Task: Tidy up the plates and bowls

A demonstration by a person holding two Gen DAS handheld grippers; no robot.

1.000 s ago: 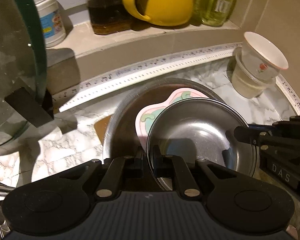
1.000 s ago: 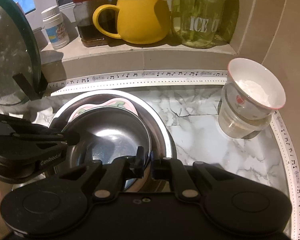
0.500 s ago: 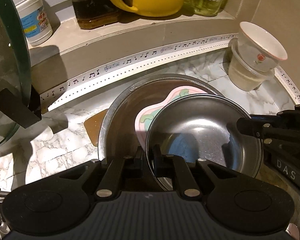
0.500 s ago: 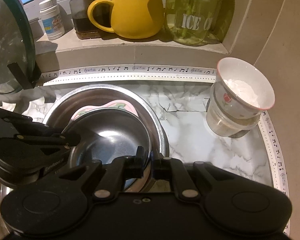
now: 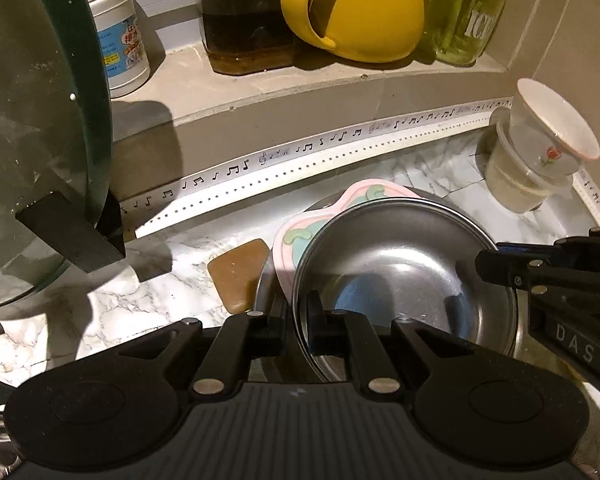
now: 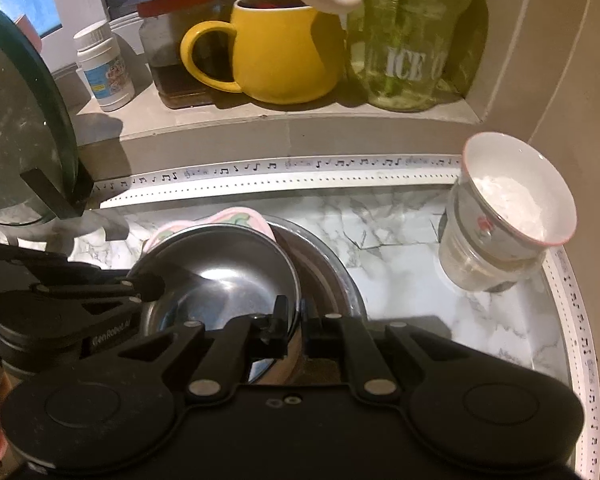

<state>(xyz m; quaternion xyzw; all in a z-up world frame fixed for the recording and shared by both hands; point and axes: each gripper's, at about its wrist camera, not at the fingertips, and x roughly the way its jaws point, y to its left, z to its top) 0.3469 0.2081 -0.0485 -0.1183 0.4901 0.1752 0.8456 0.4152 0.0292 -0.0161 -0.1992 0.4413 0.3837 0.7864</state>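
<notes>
A small steel bowl (image 5: 404,276) is held by both grippers over a larger steel basin (image 6: 332,272). My left gripper (image 5: 298,312) is shut on the bowl's left rim. My right gripper (image 6: 296,316) is shut on its right rim; the bowl also shows in the right wrist view (image 6: 220,276). A pink and green plate (image 5: 300,236) sits under the bowl, tilted against its far side, also seen in the right wrist view (image 6: 220,218). Most of the basin is hidden in the left wrist view.
A white cup on a plastic tub (image 6: 512,216) stands at the right on the marble counter (image 6: 400,248). A glass lid (image 5: 24,152) leans at the left. A brown pad (image 5: 240,272) lies beside the basin. A yellow mug (image 6: 280,56), jars and a white bottle (image 5: 120,44) stand on the ledge.
Both grippers have lifted the small bowl up and toward the left, with the pink plate rising along. The basin now lies lower and more hidden below it.
</notes>
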